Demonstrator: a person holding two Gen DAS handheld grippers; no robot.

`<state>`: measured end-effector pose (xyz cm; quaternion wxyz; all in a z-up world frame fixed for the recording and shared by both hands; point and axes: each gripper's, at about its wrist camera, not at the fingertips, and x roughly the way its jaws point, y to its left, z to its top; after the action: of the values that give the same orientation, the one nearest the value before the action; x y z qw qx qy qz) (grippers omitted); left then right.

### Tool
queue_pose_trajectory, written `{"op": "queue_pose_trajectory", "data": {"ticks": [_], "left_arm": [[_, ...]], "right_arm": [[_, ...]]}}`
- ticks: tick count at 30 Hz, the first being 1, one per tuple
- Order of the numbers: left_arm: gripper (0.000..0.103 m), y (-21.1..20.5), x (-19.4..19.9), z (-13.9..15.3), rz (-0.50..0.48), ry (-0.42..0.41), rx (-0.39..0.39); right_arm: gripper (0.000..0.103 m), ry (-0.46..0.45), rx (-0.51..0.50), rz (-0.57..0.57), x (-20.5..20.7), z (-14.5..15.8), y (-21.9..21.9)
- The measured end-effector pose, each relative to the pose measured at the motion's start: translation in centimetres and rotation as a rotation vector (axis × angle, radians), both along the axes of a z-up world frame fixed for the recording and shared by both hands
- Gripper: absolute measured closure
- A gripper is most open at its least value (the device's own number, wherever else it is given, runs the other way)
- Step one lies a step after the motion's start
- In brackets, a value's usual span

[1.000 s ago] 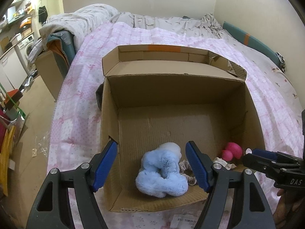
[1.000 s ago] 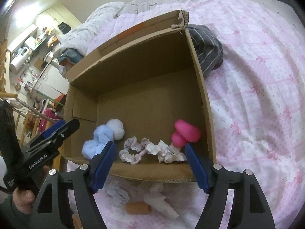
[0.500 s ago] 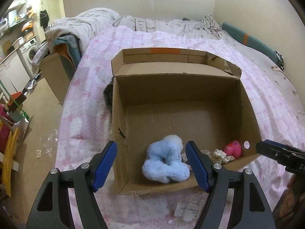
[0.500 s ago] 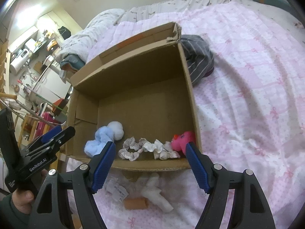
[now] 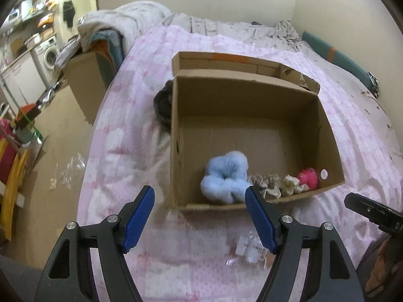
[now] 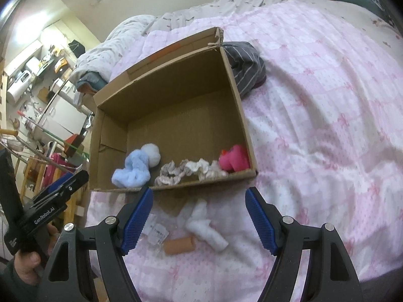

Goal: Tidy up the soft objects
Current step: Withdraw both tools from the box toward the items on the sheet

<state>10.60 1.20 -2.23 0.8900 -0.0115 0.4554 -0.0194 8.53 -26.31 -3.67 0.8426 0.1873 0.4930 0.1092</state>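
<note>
**Both grippers empty near the box**

We hold our left gripper (image 5: pixel 199 214) tipped down toward the bed, just in front of the near wall of the cardboard box (image 5: pixel 176 136). Its blue fingers (image 5: pixel 137 217) stand wide with nothing between them. Our right gripper (image 6: pixel 199 216) tips down the same way, also in front of the box, fingers (image 6: pixel 259 219) wide and empty. In the right view we see a hand (image 6: pixel 25 264) gripping the left gripper's handle, left of the box.

Inside the box, along its near wall, lie a fluffy blue toy (image 6: pixel 136 168), some pale scrunchies (image 6: pixel 191 171) and a pink toy (image 6: pixel 234 161) in the corner. On the pink blanket (image 6: pixel 327 115) in front of the box lie a white fluffy thing (image 6: pixel 204 224), a small tan roll (image 6: pixel 178 245) and a paper tag (image 6: pixel 156 234). A grey striped cloth (image 6: pixel 246 63) sits beside the box's far corner.
</note>
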Motion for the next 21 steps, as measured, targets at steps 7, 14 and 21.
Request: {"op": "queue_pose_trajectory", "data": {"ticks": [7, 14, 21], "left_arm": [[0.031, 0.7, -2.0, -1.2, 0.042, 0.048, -0.032], [0.031, -0.6, -1.9, -4.4, 0.005, 0.191, -0.070], [0.031, -5.3, -1.2, -8.2, -0.156, 0.302, -0.046]], "right_arm": [[0.023, 0.022, -0.002, -0.037, -1.8, -0.4, -0.1], [0.023, 0.045, -0.017, -0.063, -1.5, -1.1, -0.4], [0.023, 0.077, 0.000, -0.084, -1.0, -1.9, -0.7]]}}
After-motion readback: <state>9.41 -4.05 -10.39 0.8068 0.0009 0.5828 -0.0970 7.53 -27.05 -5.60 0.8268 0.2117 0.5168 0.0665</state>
